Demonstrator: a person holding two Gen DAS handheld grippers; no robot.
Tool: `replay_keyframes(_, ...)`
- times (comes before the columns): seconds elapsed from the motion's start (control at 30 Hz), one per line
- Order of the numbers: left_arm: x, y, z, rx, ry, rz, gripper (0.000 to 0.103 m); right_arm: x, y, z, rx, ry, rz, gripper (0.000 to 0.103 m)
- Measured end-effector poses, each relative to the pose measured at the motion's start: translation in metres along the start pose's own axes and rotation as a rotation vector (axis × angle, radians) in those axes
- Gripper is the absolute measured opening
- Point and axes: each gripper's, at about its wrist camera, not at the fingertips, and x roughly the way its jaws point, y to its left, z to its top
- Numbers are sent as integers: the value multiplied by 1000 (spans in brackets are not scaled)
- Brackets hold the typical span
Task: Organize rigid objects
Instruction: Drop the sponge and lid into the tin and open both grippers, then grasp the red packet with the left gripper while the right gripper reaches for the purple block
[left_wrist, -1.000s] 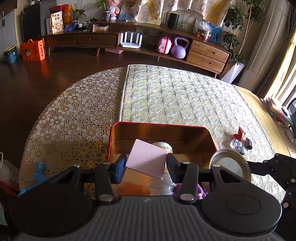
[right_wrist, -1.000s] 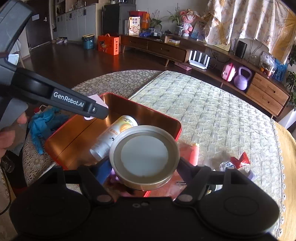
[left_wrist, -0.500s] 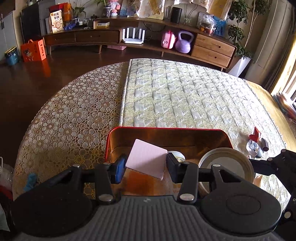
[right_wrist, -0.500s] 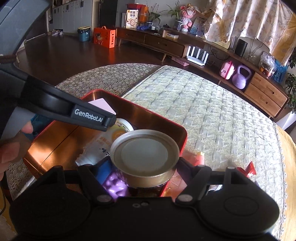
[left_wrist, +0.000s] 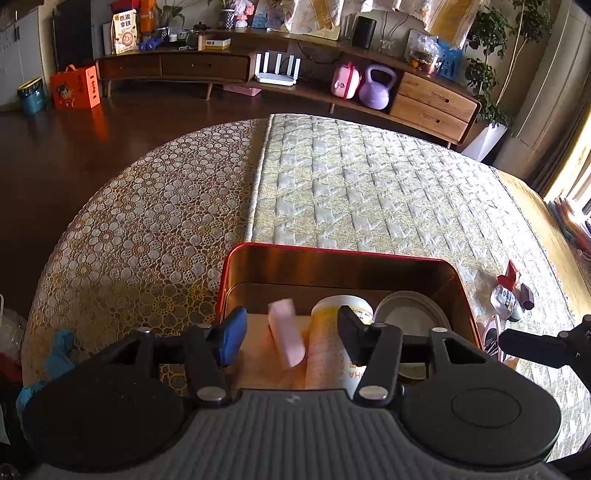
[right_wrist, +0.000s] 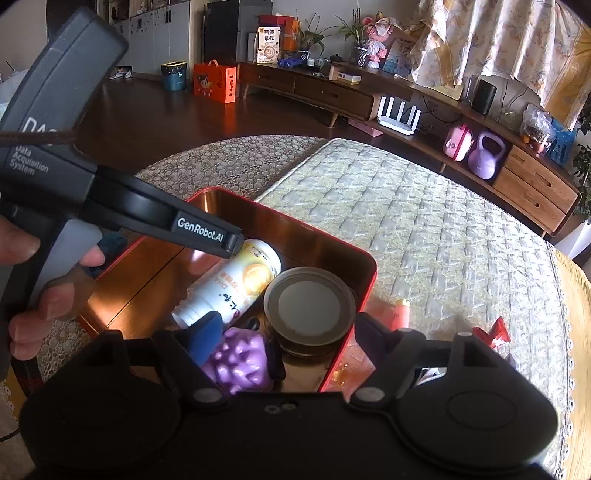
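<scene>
A red tin box (left_wrist: 332, 253) with a copper inside stands on the table; it also shows in the right wrist view (right_wrist: 369, 280). My left gripper (left_wrist: 291, 332) is open above it, and a blurred pink card (left_wrist: 286, 338) hangs loose between the fingers over the box floor. In the box lie a white and yellow bottle (right_wrist: 229, 284), a round metal tin (right_wrist: 308, 304) and a purple knobbly toy (right_wrist: 240, 360). My right gripper (right_wrist: 284, 341) is open and empty just above the round tin (left_wrist: 406, 314).
A quilted mat (left_wrist: 369, 184) and lace cloth (left_wrist: 147, 221) cover the round table. Small wrappers and packets (left_wrist: 511, 291) lie right of the box. An orange tube (right_wrist: 400, 314) lies beside the box. A blue cloth (left_wrist: 55, 354) lies at the table's left edge.
My left gripper opened and let go of the pink card, which is dropping into the box. My right gripper opened and left the round tin in the box.
</scene>
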Motion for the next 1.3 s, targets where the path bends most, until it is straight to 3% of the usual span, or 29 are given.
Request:
replay_keyframes(0.7, -56, -23, -14, 60, -68, -31, 62, -67, -18, -16, 138, -63, 40, 88)
replay_keyframes(0.77, -61, -27, -16, 67, -73, -38, 62, -75, -25, -20, 167, -71, 40, 90)
replay_keyframes(0.9, -71, -39, -22, 85, -84, -60, 72, -92, -45, -31, 231, -83, 31, 96)
replay_keyframes(1.03, -78, -54, -27, 107, -82, -85, 73, -107, -73, -46, 285, -98, 3, 100)
replay_keyframes(1.13, -81, -66, -31, 125, -88, -83, 82, -116, -96, -59, 336, -103, -29, 102)
replay_keyframes(1.3, -81, -87, -35, 147, -89, -96, 83, -125, -137, -81, 445, -99, -62, 103)
